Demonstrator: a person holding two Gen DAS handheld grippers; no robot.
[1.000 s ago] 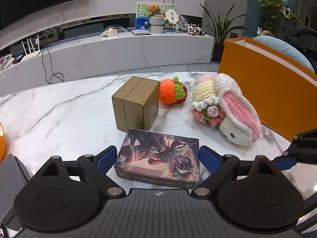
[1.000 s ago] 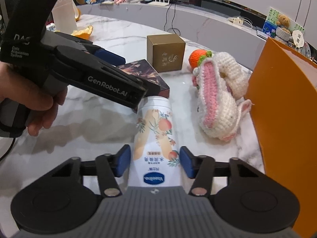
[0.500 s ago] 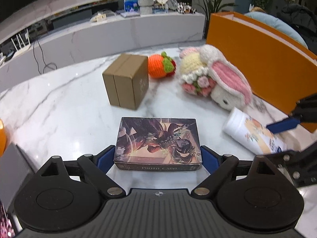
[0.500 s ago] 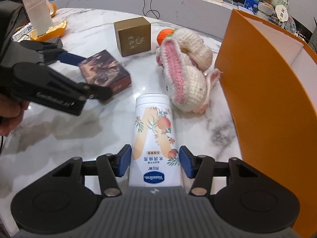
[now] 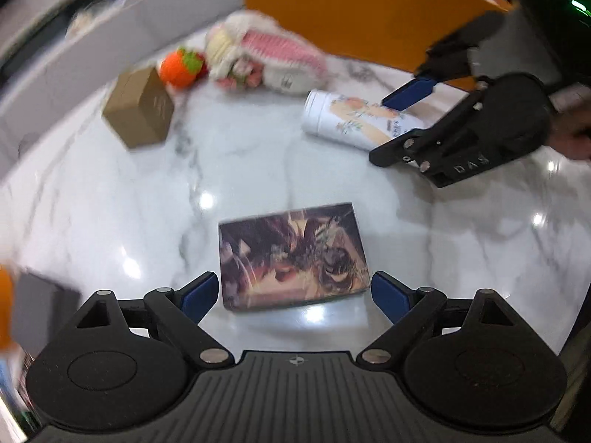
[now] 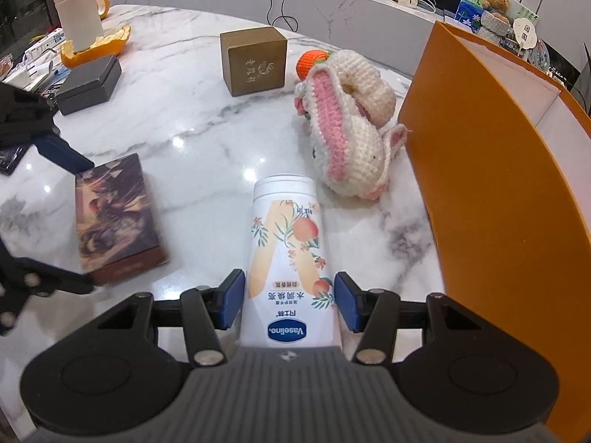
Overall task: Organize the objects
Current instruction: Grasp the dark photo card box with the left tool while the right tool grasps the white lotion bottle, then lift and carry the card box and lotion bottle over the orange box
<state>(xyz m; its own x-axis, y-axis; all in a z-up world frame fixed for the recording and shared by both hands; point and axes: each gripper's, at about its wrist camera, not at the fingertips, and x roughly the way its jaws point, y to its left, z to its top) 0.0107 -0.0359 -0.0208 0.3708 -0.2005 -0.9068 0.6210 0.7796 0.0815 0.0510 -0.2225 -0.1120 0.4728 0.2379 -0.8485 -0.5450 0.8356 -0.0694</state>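
Orange box [image 6: 498,192] at three o'clock, well apart from our left gripper [image 5: 295,291], whose fingers pinch the card box [image 5: 291,254] at its sides. Right gripper [image 6: 290,301], half open, clamps the lotion bottle [image 6: 286,247]. We'd lift both level, clear the rabbit [image 6: 351,136] at one o'clock
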